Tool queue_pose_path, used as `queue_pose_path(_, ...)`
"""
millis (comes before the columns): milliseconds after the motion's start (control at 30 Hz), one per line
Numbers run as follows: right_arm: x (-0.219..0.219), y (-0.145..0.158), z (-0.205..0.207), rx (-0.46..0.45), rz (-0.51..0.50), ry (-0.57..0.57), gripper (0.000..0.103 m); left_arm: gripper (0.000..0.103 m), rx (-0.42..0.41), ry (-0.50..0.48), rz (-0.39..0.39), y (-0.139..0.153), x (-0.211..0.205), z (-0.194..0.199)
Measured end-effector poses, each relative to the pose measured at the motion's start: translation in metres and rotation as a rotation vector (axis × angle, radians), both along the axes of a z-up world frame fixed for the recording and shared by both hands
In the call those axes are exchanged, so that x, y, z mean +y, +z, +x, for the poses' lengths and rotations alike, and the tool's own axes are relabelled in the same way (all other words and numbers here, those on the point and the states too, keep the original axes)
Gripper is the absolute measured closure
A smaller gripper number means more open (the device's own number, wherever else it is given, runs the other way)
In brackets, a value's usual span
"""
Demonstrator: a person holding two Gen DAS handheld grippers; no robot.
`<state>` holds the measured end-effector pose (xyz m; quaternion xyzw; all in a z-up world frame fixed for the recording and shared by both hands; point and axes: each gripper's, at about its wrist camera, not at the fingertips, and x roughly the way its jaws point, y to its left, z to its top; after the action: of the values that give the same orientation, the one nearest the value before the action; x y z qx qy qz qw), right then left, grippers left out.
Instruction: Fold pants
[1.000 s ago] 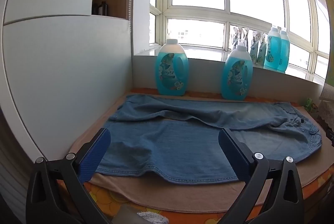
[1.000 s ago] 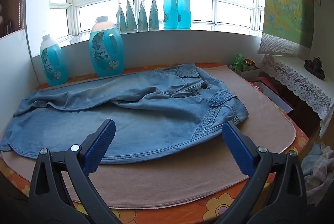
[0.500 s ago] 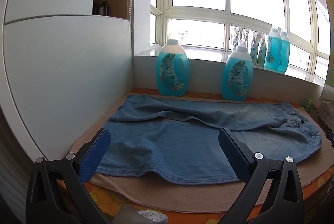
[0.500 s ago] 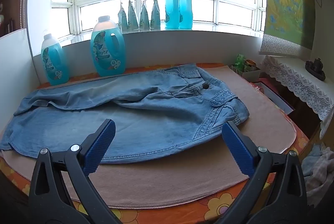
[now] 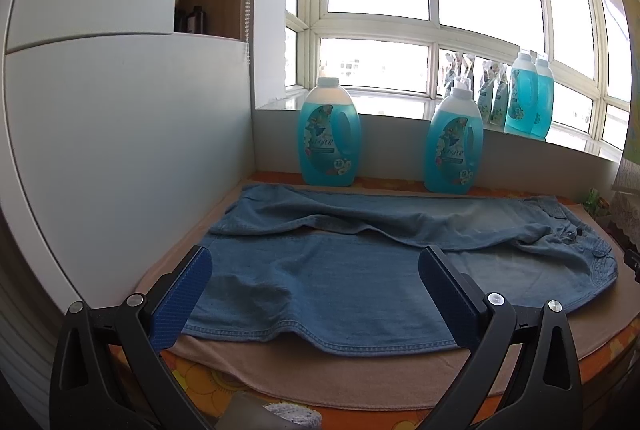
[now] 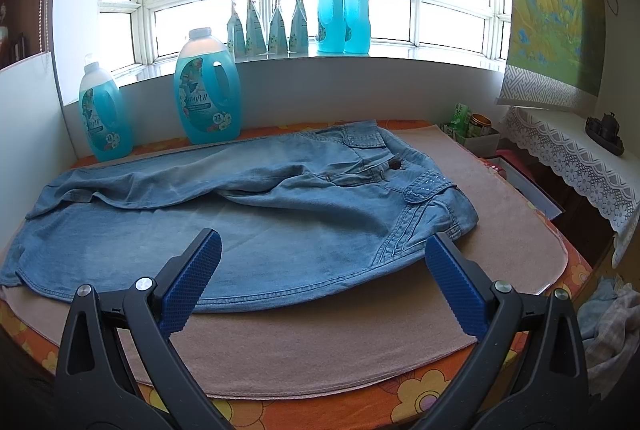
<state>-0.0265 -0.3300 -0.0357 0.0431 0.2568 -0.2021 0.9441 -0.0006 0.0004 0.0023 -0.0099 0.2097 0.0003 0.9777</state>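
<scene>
A: Pants (image 6: 248,205) – where r they?
B: Flat on the tan mat (image 6: 320,342), waist w/ button on the right, legs to the left. Far leg is bunched up.
A: Left gripper (image 5: 316,290)?
B: Jaws wide open, nothing in them, up over the near hem at the leg end.
A: Right gripper (image 6: 320,282)?
B: Same, wide open, empty, over the near edge by the waist.
A: Behind?
B: 2 blue bottles (image 6: 208,89) by the wall.

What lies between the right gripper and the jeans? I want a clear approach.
In the right wrist view, only bare tan mat separates the open right gripper from the jeans hem.
</scene>
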Motion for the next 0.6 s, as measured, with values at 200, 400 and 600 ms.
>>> queue_pose_path(200, 0.0006, 0.0, 0.0017, -0.001, -0.001, -0.001, 0.0, 0.0, -0.002, -0.001, 0.005, 0.0006, -0.0008, 0.0007)
queue_pose_path(400, 0.0003, -0.0001, 0.0021, 0.002, 0.002, -0.002, 0.0, 0.0, -0.002, -0.002, 0.004, -0.0001, -0.0006, 0.0005)
queue_pose_path(600, 0.0001, -0.0005, 0.0015, 0.002, 0.003, -0.002, 0.0, 0.0, 0.0, -0.006, 0.007, -0.0009, -0.0025, 0.0)
